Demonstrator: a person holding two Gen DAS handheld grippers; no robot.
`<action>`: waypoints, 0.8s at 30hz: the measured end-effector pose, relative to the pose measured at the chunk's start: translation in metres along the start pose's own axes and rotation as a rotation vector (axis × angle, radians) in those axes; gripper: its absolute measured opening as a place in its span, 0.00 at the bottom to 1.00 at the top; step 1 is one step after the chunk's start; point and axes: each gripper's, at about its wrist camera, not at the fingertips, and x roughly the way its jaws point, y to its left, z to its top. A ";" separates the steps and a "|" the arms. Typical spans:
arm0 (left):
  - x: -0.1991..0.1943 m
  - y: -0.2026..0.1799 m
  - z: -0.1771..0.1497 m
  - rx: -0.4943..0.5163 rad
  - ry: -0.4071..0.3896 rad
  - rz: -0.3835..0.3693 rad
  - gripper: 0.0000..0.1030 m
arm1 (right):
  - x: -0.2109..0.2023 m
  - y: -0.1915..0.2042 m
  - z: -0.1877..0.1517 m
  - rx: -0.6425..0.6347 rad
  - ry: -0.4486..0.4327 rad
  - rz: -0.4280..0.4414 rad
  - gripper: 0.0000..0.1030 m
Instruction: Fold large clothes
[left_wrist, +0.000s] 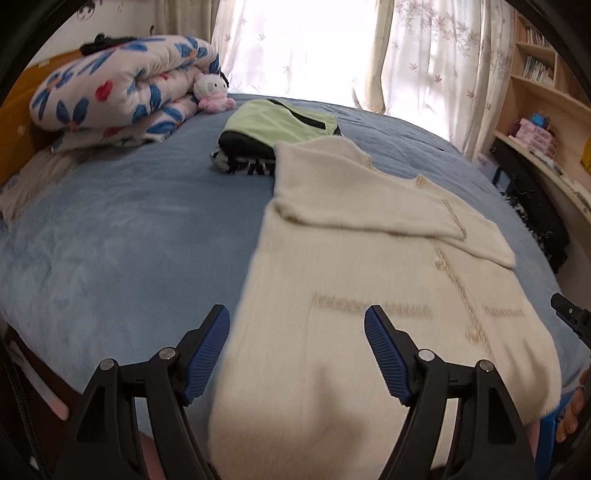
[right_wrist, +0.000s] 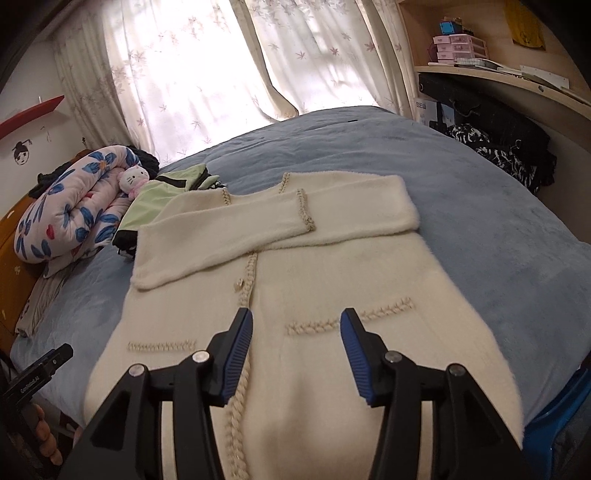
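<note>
A cream fuzzy cardigan (left_wrist: 369, 266) lies flat on the blue bed (left_wrist: 122, 240), front up, both sleeves folded across its chest. It also shows in the right wrist view (right_wrist: 303, 280). My left gripper (left_wrist: 295, 325) is open and empty, hovering over the cardigan's left hem edge. My right gripper (right_wrist: 295, 332) is open and empty, above the lower front near the braided button band (right_wrist: 240, 398) and the pocket trim. The right gripper's tip shows at the far right of the left wrist view (left_wrist: 572, 317). The left gripper shows at the lower left of the right wrist view (right_wrist: 40, 373).
A stack of folded clothes with a light green top (left_wrist: 280, 122) sits beyond the cardigan. A rolled floral quilt (left_wrist: 122, 88) and a plush toy (left_wrist: 214, 92) lie at the headboard. Shelves and a desk (right_wrist: 517, 85) with dark clothes stand right of the bed.
</note>
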 end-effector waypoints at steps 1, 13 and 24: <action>0.000 0.006 -0.008 -0.001 0.000 -0.012 0.72 | -0.003 -0.003 -0.004 -0.006 -0.002 -0.007 0.48; 0.018 0.069 -0.085 -0.075 0.089 -0.122 0.72 | -0.048 -0.068 -0.050 -0.017 -0.048 -0.064 0.48; 0.026 0.069 -0.105 -0.059 0.141 -0.219 0.72 | -0.053 -0.134 -0.087 0.079 -0.007 -0.134 0.48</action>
